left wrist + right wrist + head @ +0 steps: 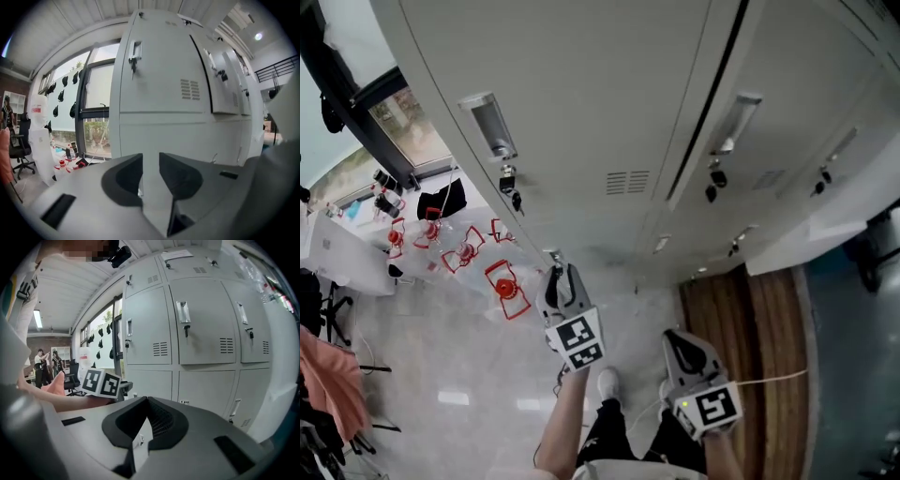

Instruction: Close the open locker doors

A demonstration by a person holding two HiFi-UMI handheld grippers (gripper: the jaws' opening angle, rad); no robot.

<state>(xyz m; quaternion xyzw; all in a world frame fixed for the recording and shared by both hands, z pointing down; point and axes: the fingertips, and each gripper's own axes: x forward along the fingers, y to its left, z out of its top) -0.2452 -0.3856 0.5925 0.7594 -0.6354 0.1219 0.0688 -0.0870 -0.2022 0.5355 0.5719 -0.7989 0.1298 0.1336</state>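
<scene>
Head view: the left gripper (562, 277) and right gripper (677, 339) are held up toward the grey lockers (581, 112). An ajar locker door (787, 84) stands right of a dark gap.

Left gripper view: the jaws are slightly spread with nothing between them. The ajar locker door (220, 75) is far right.

Right gripper view: the jaw tips are pressed together and empty, and the door (206, 324) is straight ahead. It is probably light, stiff sheet metal, best pushed beside its handle (183, 314).
</scene>
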